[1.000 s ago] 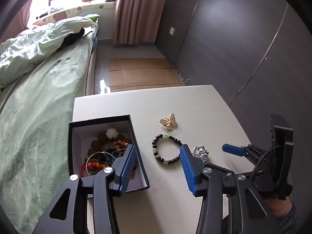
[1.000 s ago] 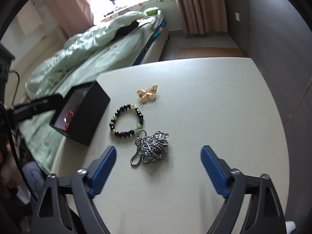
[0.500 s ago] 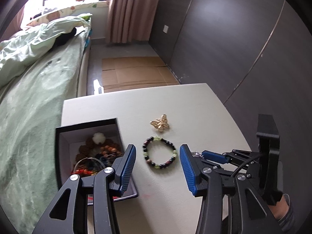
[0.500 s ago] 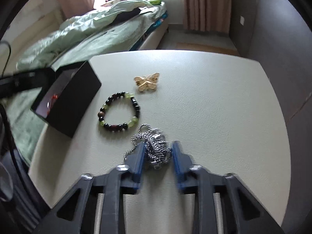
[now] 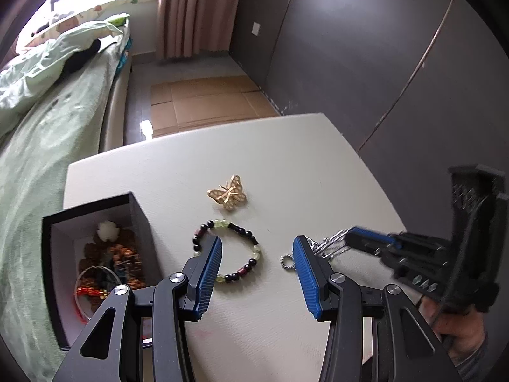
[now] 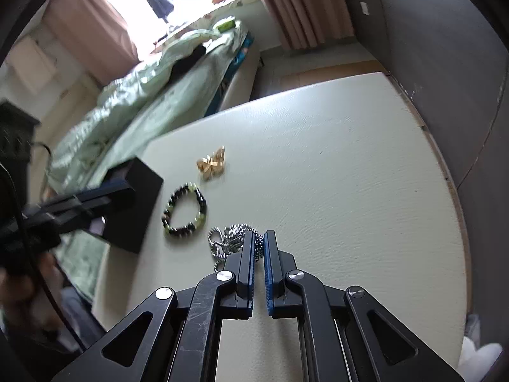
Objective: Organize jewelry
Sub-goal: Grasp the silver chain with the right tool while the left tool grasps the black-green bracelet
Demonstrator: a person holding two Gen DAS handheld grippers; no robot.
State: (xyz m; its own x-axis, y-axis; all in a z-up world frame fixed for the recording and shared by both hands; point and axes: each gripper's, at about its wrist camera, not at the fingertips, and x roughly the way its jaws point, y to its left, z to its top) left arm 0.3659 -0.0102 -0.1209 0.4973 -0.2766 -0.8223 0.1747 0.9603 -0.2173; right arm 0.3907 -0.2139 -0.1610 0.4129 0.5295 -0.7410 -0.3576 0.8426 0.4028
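On the white table (image 5: 286, 159) a silver chain necklace (image 6: 229, 238) lies bunched, and my right gripper (image 6: 259, 235) is shut on it; in the left wrist view the chain (image 5: 331, 242) shows at that gripper's tips (image 5: 353, 234). A bracelet of dark and green beads (image 5: 245, 267) lies left of the chain. My left gripper (image 5: 257, 261) hangs open over it, with nothing between its pads. A gold butterfly brooch (image 5: 227, 192) rests farther back. At the left stands an open black box (image 5: 140, 219) with several beaded pieces inside.
A bed with green covers (image 5: 47, 127) runs along the table's left side. Flattened cardboard (image 5: 203, 102) lies on the floor beyond the table. A dark panelled wall (image 5: 350, 63) borders the right. A hand (image 5: 458, 328) holds the right gripper.
The right gripper's jaws went from wide apart around the chain to shut on it. The left gripper moved right, from over the box edge to over the bracelet.
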